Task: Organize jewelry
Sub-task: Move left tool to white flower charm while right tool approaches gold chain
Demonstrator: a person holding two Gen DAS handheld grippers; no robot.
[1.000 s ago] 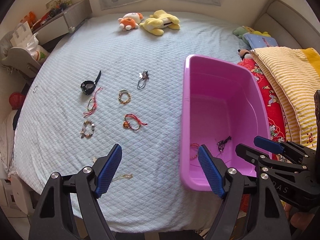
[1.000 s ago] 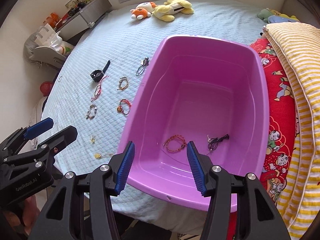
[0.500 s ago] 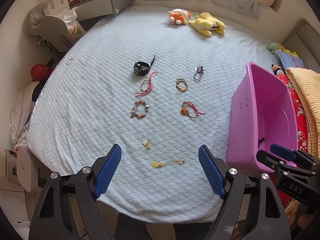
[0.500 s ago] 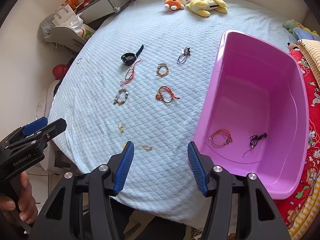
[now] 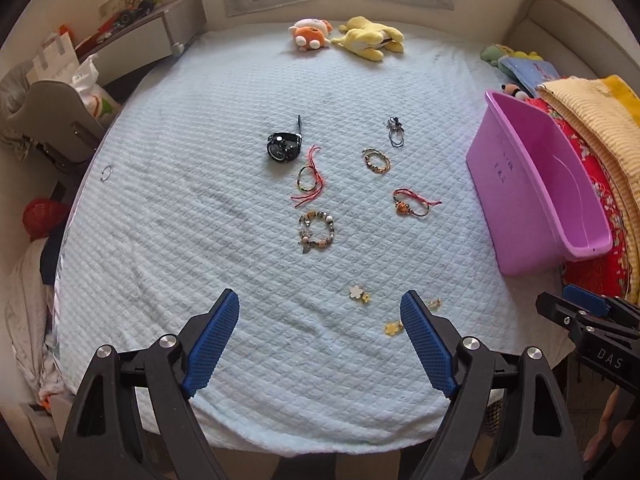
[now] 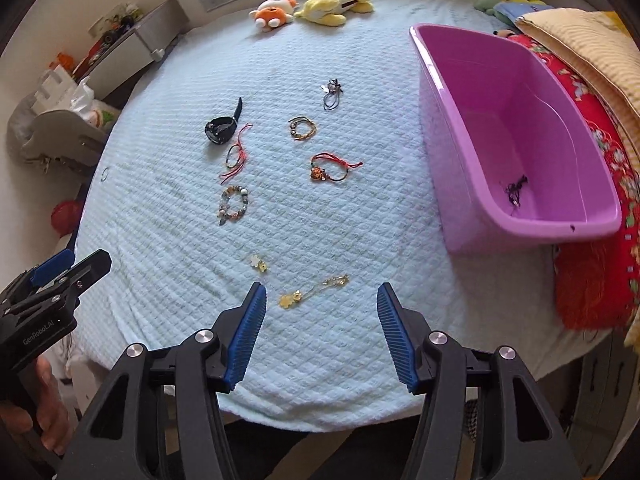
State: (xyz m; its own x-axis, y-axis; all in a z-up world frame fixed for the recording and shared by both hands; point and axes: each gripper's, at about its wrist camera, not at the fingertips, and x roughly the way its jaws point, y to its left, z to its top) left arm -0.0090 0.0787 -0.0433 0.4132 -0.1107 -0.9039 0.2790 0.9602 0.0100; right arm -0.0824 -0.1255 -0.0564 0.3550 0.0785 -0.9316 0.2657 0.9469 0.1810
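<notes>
Left wrist view: left gripper hangs over the near edge of the bed, jaws spread and empty, having just been widening. Right gripper likewise released, nothing between its blue pads; a gold chain with yellow flower charm lies on the bed just ahead of them, near the near edge. A small white-and-yellow flower piece lies beside it, apart.

Mid-bed, loose and separate: black watch, red cord bracelet, beaded bracelet, red bracelet with orange charm, gold bead bracelet, dark cord piece.

Pink plastic tub stands at the bed's right edge against red bedding; a dark cord piece lies inside. Two plush toys at the far edge.
</notes>
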